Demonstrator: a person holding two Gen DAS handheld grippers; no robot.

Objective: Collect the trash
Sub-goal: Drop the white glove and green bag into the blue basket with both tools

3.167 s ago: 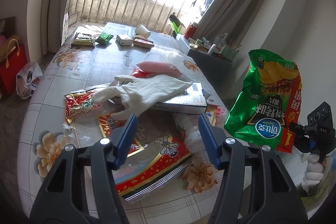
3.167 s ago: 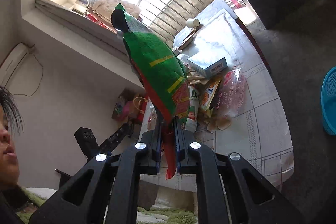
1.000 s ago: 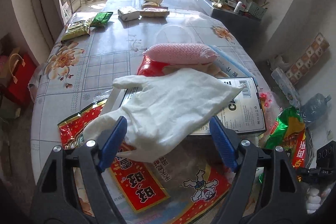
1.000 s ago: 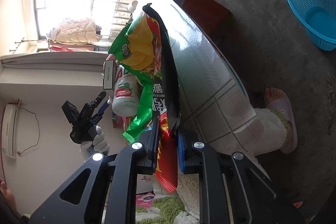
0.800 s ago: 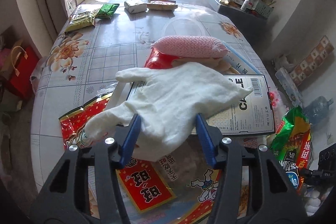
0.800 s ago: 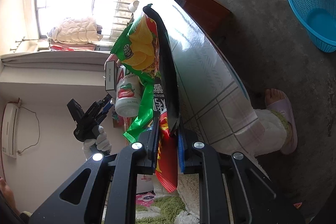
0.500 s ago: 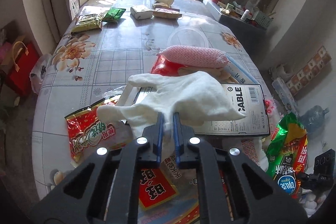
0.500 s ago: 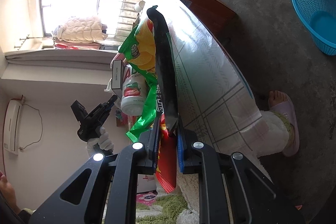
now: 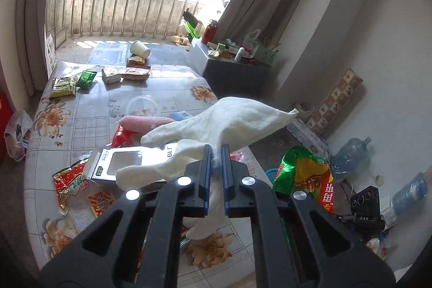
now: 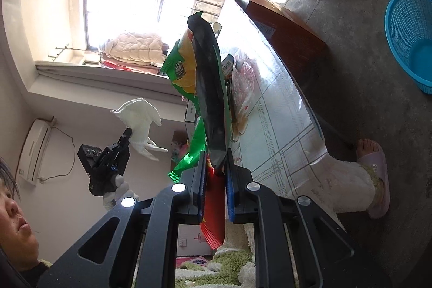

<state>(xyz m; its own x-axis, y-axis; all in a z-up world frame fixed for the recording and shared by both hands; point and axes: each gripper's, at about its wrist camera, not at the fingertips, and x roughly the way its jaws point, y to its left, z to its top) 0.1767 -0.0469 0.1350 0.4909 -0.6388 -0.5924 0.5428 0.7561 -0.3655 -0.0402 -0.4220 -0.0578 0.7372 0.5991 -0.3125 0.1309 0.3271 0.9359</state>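
- L gripper [image 9: 214, 153]: jaws clamped on white glove [image 9: 232, 120], glove up in air, clear of table [image 9: 89, 126]
- R gripper [image 10: 216, 153]: jaws pinching green chip bag [image 10: 208, 88] at its lower edge, bag sticks up beside table edge
- table w/ wrappers, white box [image 9: 127, 162], paper cup [image 9: 139, 49]
- blue basket [image 10: 410, 37] on floor, well apart from both

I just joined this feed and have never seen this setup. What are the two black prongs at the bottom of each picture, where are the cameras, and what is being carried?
No robot here: a person holds a hand tool in each hand, with a camera on each looking along its prongs. The left tool is shut on a white glove, lifted above the table littered with wrappers and a box. The right tool, seen in the tilted view, is shut on a green chip bag. A blue basket stands on the floor.
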